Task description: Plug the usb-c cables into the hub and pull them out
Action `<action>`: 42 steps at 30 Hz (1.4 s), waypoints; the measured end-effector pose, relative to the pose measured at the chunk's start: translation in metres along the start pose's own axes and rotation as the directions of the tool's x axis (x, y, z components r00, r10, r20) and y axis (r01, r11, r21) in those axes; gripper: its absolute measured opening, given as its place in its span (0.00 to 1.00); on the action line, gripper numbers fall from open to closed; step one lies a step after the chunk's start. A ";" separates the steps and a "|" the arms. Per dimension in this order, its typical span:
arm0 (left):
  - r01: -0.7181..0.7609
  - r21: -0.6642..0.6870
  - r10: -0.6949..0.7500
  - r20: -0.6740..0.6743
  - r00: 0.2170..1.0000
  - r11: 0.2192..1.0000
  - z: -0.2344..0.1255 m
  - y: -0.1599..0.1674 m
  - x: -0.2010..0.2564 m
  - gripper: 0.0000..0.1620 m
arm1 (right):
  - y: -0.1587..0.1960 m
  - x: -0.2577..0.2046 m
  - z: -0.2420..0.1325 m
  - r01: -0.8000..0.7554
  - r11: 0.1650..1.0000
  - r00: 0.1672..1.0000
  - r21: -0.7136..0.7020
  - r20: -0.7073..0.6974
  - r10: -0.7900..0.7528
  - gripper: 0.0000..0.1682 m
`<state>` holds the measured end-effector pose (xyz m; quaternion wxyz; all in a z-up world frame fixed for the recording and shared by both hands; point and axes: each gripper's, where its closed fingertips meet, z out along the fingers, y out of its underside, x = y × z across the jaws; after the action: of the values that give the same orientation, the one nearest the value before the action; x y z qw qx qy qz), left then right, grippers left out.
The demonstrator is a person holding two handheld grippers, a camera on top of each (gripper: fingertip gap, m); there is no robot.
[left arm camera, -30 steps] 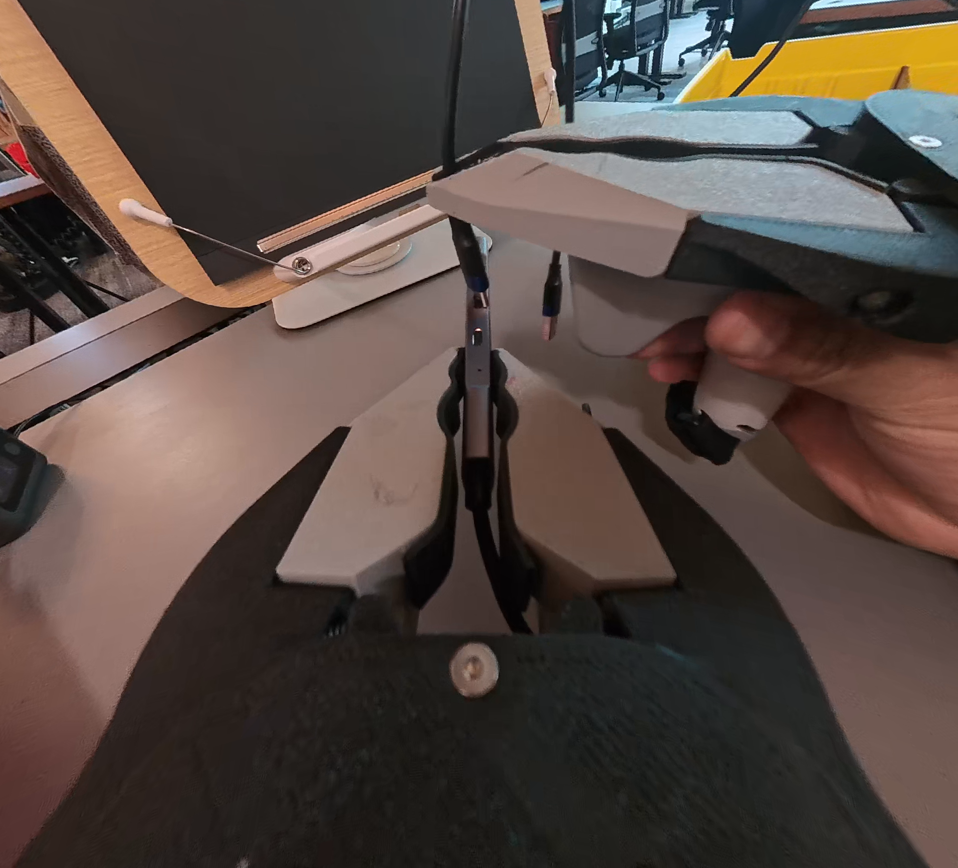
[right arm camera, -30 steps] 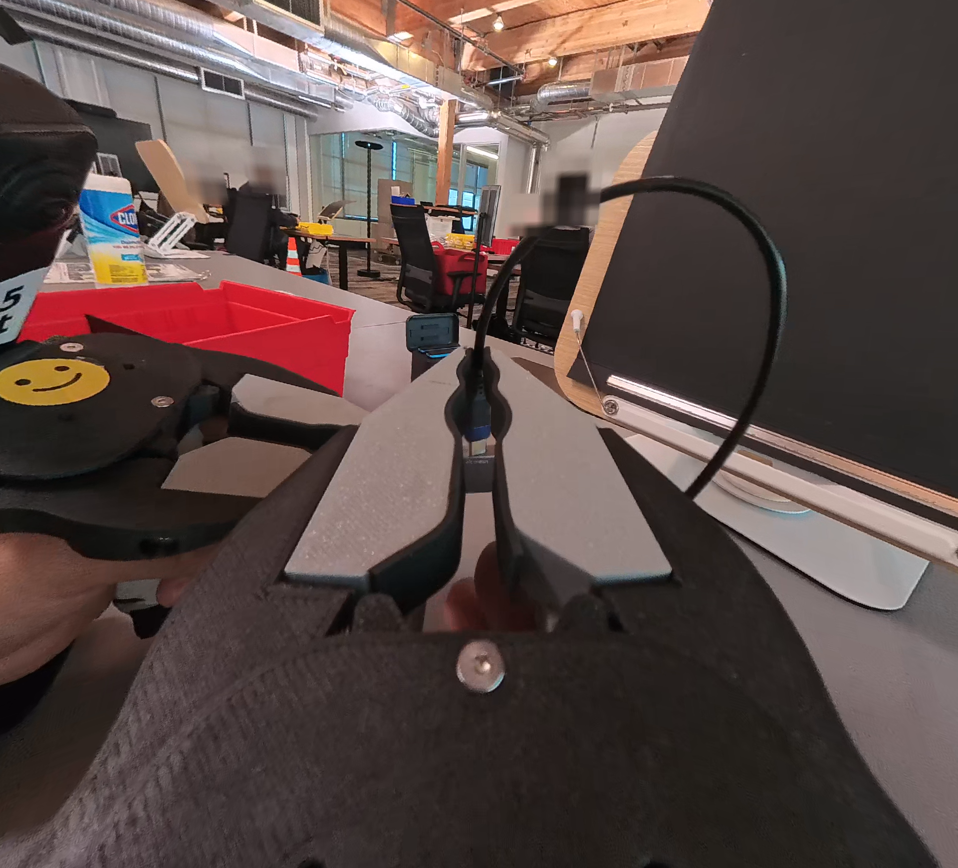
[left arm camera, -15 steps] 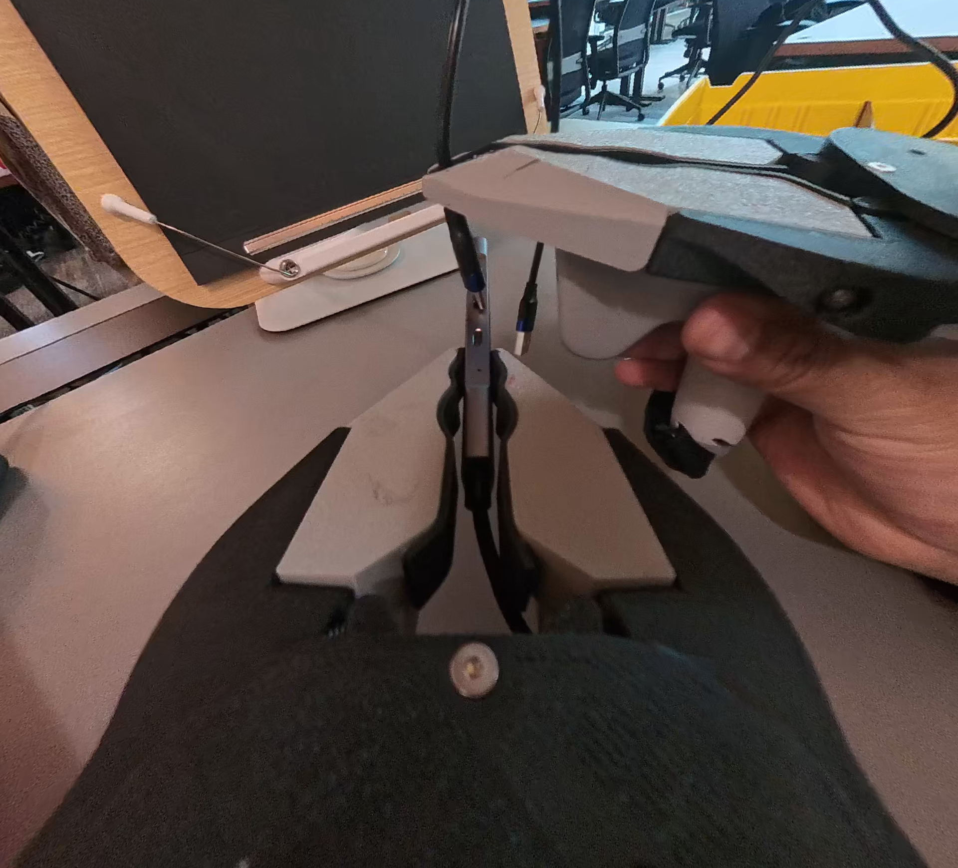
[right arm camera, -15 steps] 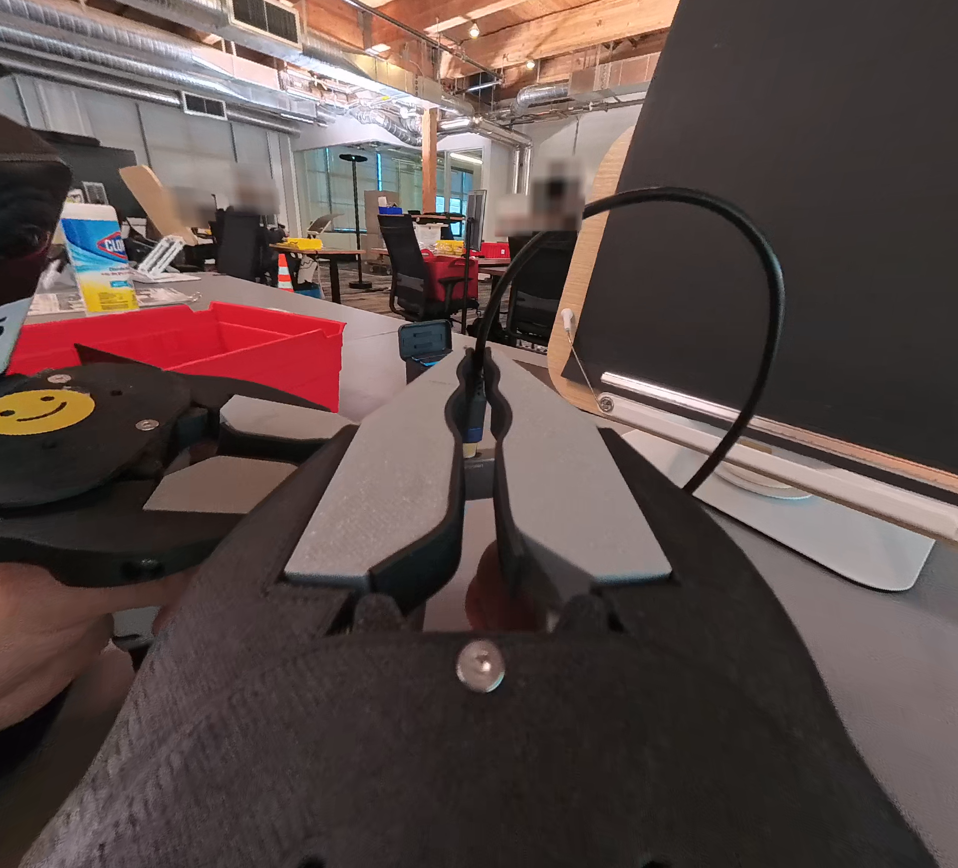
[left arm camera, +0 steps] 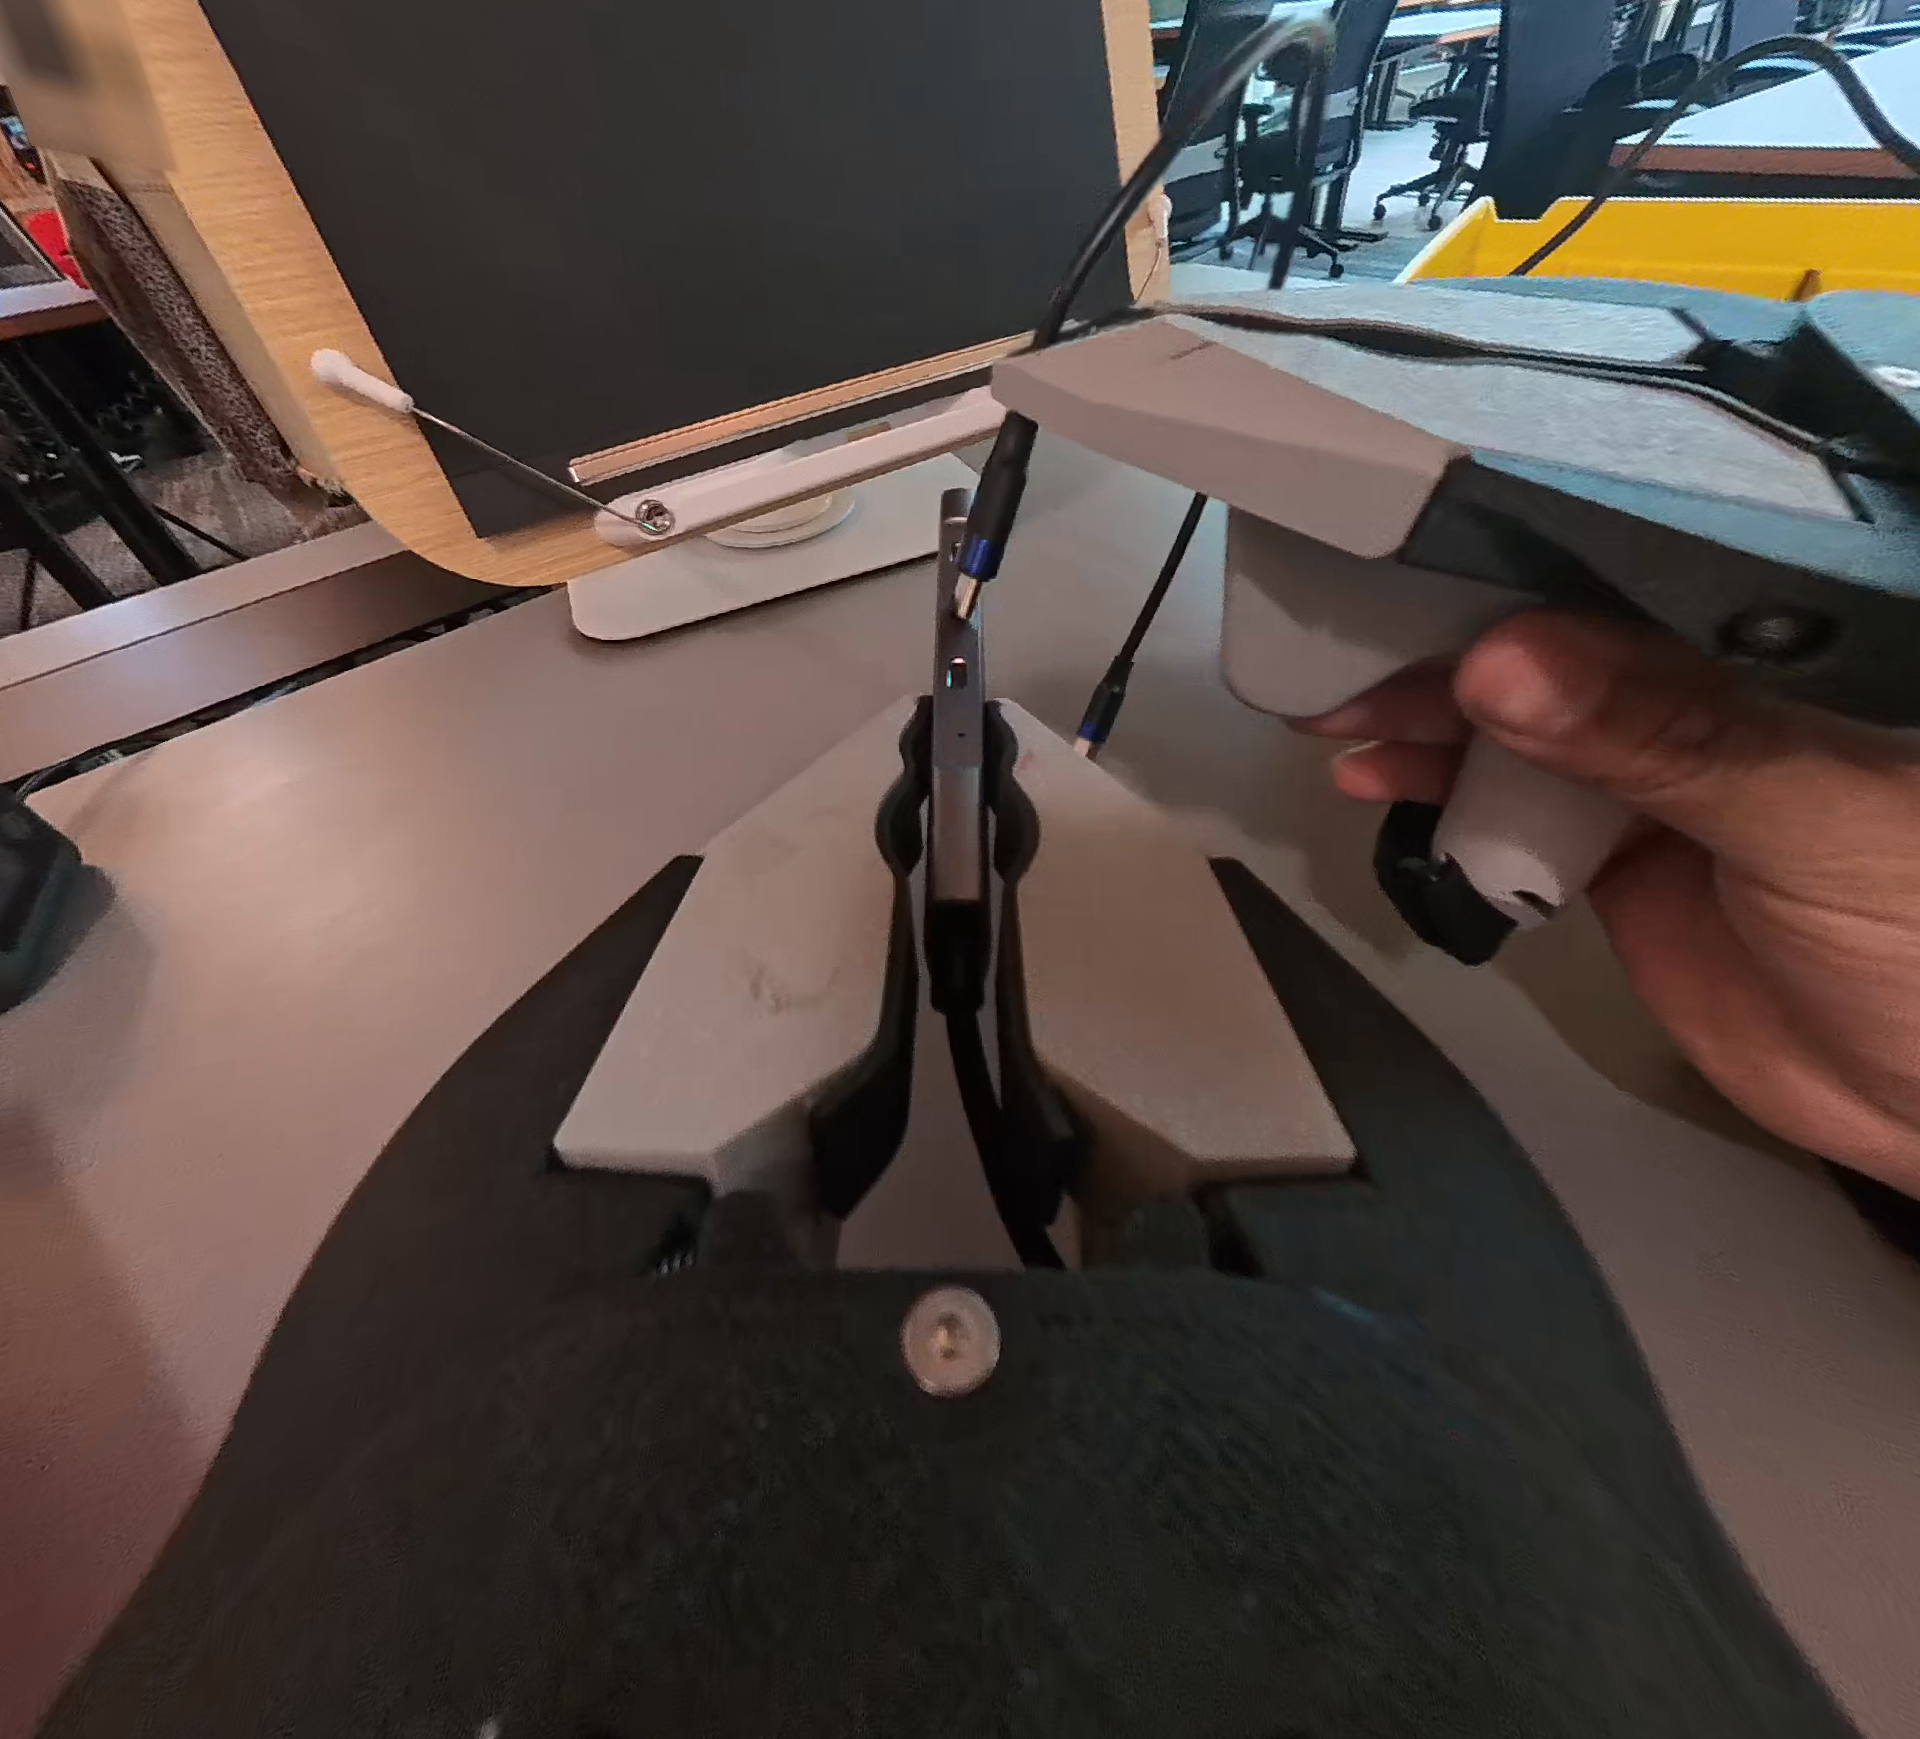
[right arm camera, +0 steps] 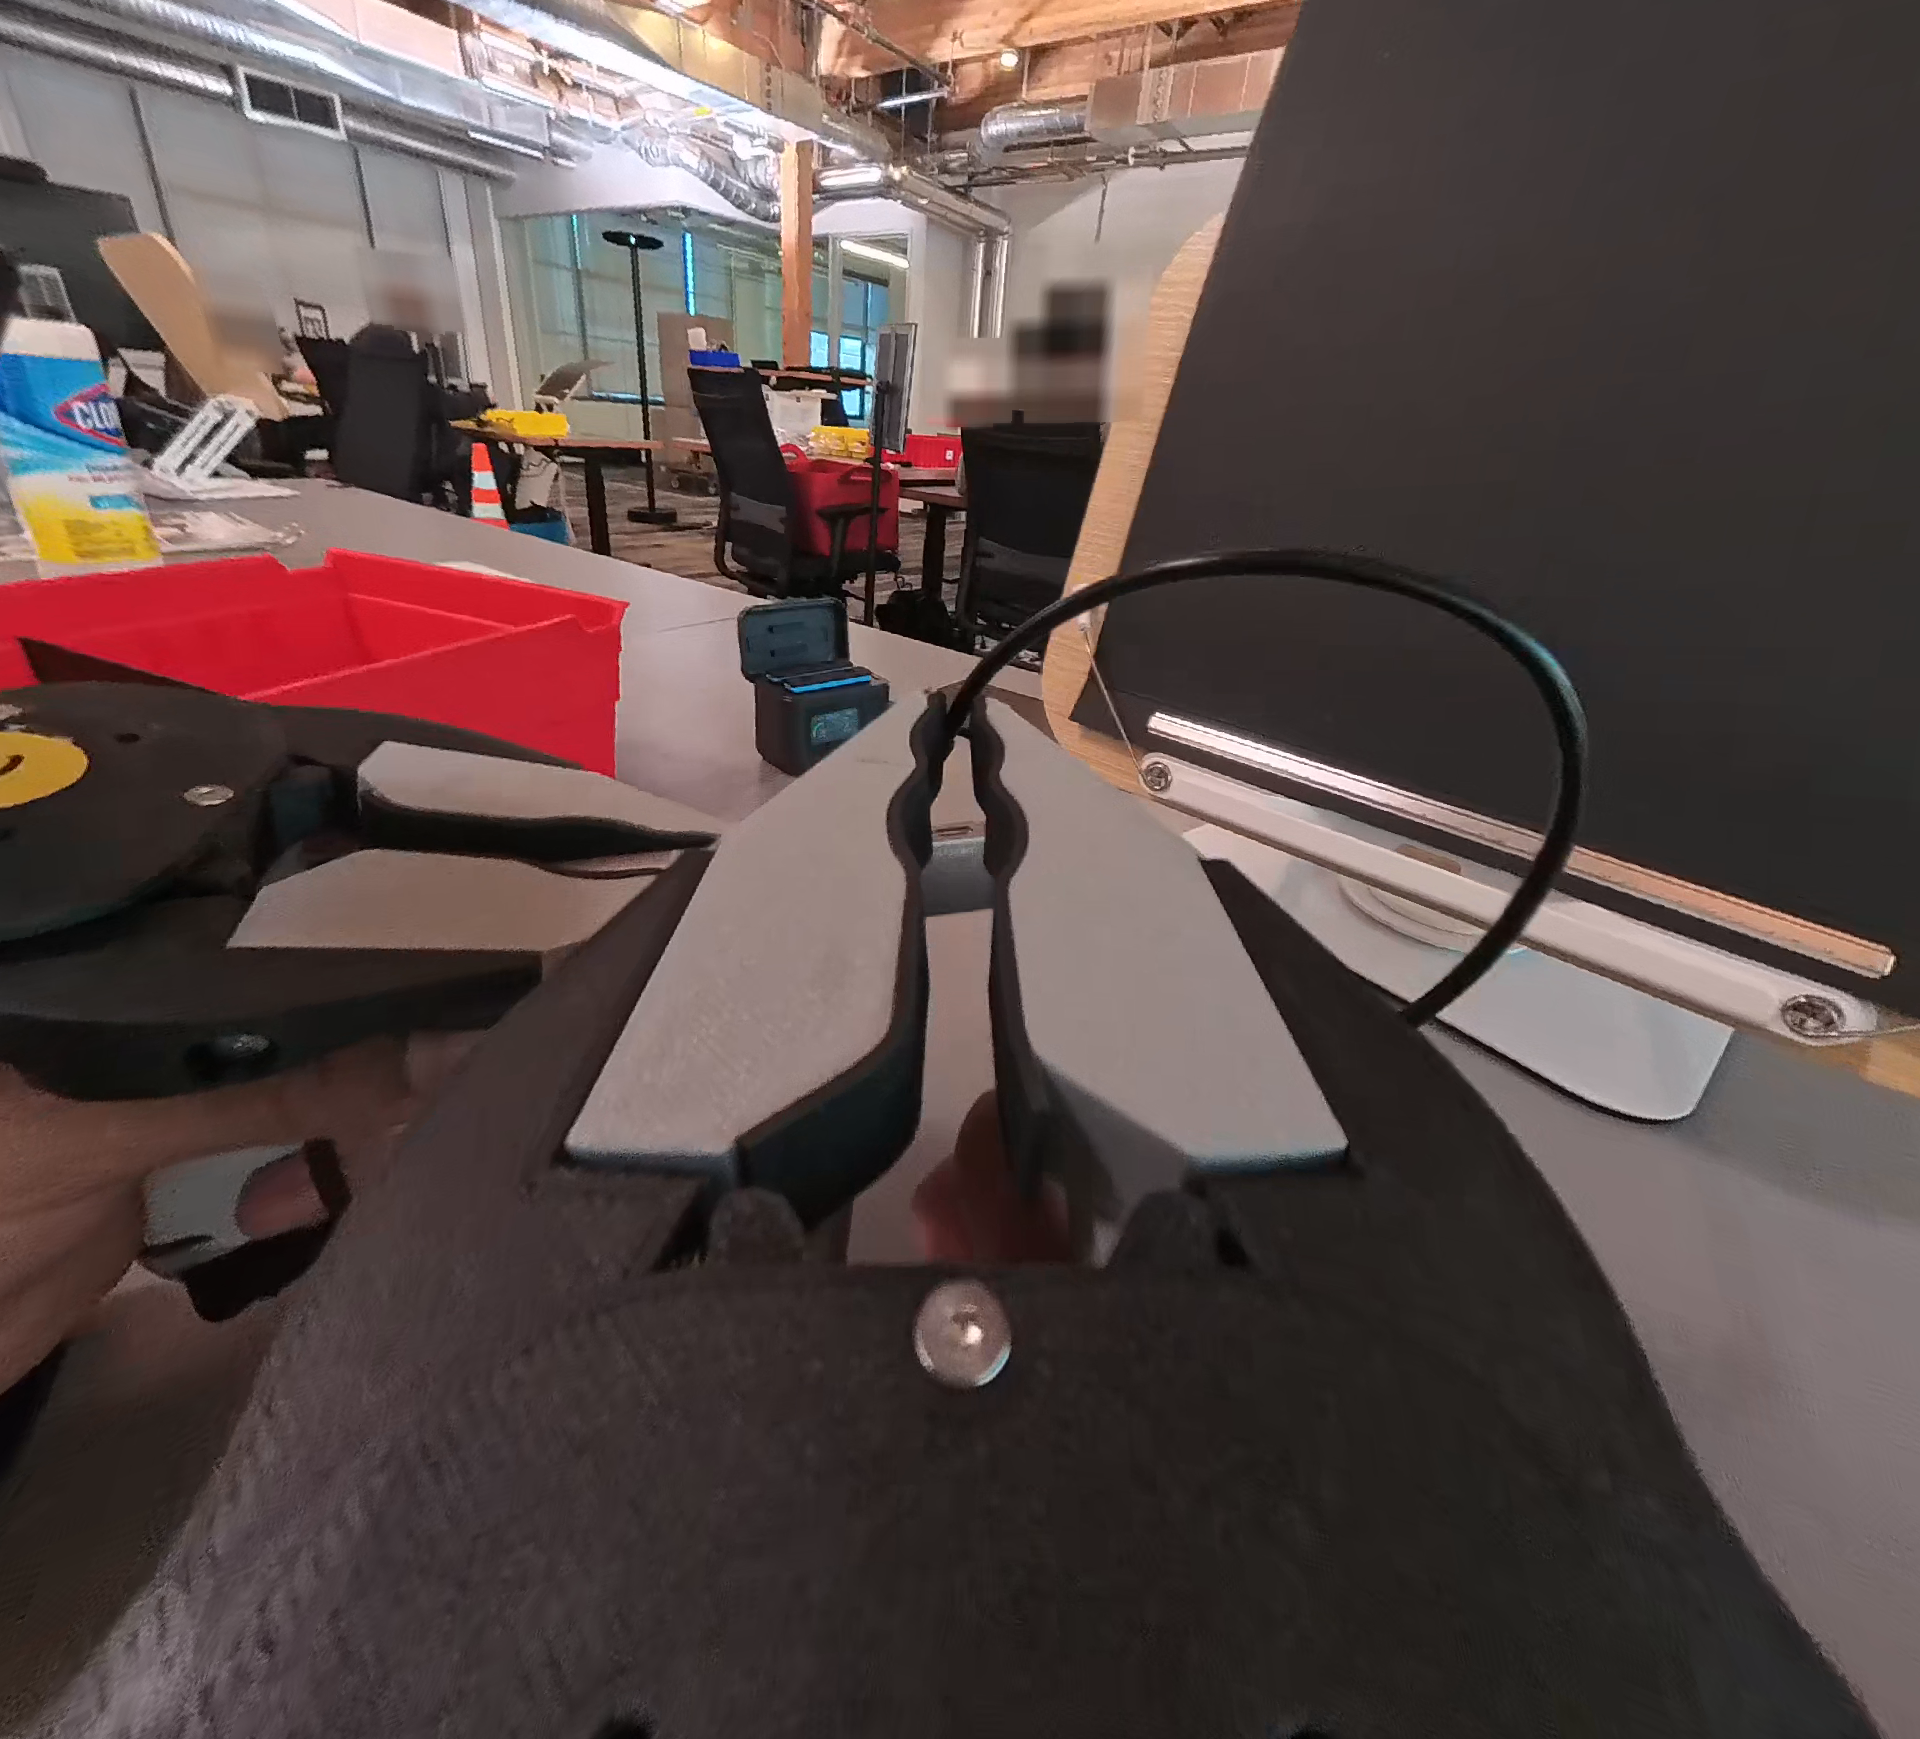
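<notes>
My left gripper (left arm camera: pixel 956 739) is shut on a slim grey hub (left arm camera: pixel 958 785), held on edge above the grey table, with its own black lead running back between the fingers. My right gripper (left arm camera: pixel 1029 385) comes in from the right, above the hub, shut on a black usb-c cable (left arm camera: pixel 1003 484) with a blue ring. The cable's bare metal tip (left arm camera: pixel 966 596) is outside the hub, close beside its upper part. In the right wrist view my right gripper (right arm camera: pixel 956 723) pinches the cable (right arm camera: pixel 1455 609), which arcs to the right, and the hub (right arm camera: pixel 956 858) shows between the fingers. A second cable plug (left arm camera: pixel 1099 718) hangs loose.
A black panel on a white stand (left arm camera: pixel 727 588) stands close behind the hub. A yellow bin (left arm camera: pixel 1662 255) is at the back right. A red bin (right arm camera: pixel 312 640), a small black case (right arm camera: pixel 810 702) and a wipes tub (right arm camera: pixel 62 463) stand on the far side. A hand (left arm camera: pixel 1714 858) holds the right gripper. My hands' fingertips stand some 6 centimeters from each other.
The blue-ringed plug sat in the hub's port before. It has come up out of it and its bare tip now shows. The left gripper keeps hold of the hub.
</notes>
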<state>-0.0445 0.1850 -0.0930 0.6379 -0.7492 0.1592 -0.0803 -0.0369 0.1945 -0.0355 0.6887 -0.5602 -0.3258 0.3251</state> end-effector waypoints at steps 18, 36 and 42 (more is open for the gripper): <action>-0.052 -0.037 0.054 0.058 0.997 0.998 -0.002 0.005 -0.011 0.04 | 0.000 -0.017 -0.002 0.161 0.987 0.986 -0.017 0.047 -0.160 0.00; -0.172 -0.085 0.177 0.060 0.982 0.982 0.004 0.011 -0.001 0.04 | 0.006 -0.011 0.002 0.073 0.996 0.997 -0.047 0.028 -0.072 0.00; -0.140 -0.085 0.145 0.052 0.988 0.986 0.005 0.012 0.000 0.04 | 0.008 -0.011 0.003 0.056 0.997 0.998 -0.059 0.003 -0.055 0.00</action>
<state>-0.0448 0.1878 -0.1056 0.6155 -0.7631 0.1970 -0.0062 -0.0465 0.1882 -0.0436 0.6804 -0.5707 -0.3513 0.2966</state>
